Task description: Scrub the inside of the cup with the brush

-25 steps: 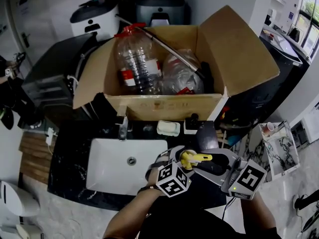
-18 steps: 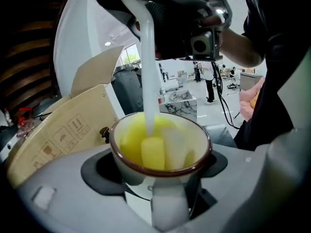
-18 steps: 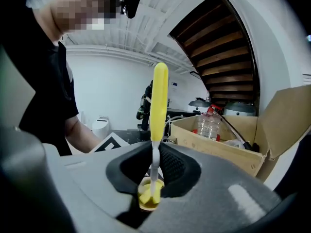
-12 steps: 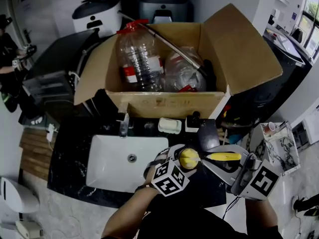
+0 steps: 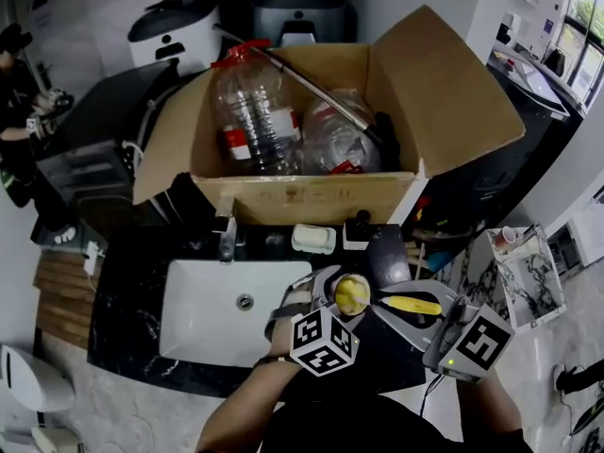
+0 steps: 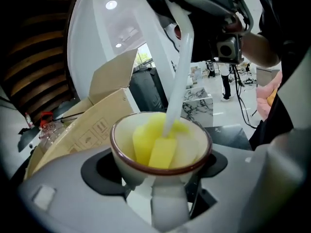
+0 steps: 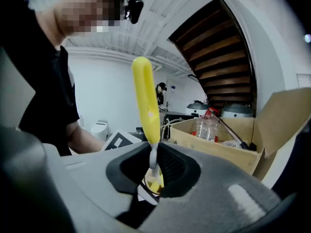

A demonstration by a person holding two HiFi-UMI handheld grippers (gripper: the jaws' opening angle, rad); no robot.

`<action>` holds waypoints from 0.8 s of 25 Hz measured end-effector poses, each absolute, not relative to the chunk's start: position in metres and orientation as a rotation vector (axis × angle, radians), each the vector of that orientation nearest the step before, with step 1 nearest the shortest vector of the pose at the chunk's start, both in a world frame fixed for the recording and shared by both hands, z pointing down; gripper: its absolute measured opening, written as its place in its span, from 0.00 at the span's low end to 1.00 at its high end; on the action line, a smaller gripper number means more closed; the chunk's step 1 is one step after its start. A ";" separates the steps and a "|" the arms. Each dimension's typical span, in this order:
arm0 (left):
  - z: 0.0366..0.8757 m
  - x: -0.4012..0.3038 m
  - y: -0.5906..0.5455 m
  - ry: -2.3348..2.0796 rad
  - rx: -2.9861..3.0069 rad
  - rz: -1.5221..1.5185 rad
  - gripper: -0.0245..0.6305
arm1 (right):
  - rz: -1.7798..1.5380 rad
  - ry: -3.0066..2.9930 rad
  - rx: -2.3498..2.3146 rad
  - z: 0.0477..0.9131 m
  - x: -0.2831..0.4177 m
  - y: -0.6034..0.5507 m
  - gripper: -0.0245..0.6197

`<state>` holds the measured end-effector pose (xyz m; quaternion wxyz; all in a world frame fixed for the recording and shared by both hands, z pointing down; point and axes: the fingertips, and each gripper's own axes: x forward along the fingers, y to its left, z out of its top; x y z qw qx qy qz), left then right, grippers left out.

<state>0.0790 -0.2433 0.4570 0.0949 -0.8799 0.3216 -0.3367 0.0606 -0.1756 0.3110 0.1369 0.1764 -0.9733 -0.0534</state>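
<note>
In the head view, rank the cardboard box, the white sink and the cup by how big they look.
1. cardboard box, largest by far
2. white sink
3. cup, clearly smallest

No legible text — cardboard box (image 5: 311,199) print too blurred.

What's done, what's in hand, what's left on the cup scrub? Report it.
Done: left gripper grips the cup; right gripper grips the brush by its handle. In hand: the brush's yellow sponge head is down inside the cup, right of the sink. Left: finishing the scrub; the pictures don't show how clean the inside is.
</note>
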 end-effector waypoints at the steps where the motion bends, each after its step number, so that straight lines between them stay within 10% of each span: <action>1: 0.457 0.077 -0.247 0.977 -2.580 -1.003 0.69 | -0.074 -2.838 0.535 0.312 0.066 -0.179 0.10; 20: 0.448 0.100 -0.236 0.868 -2.703 -0.840 0.70 | 0.171 -2.948 0.841 0.300 0.091 -0.193 0.10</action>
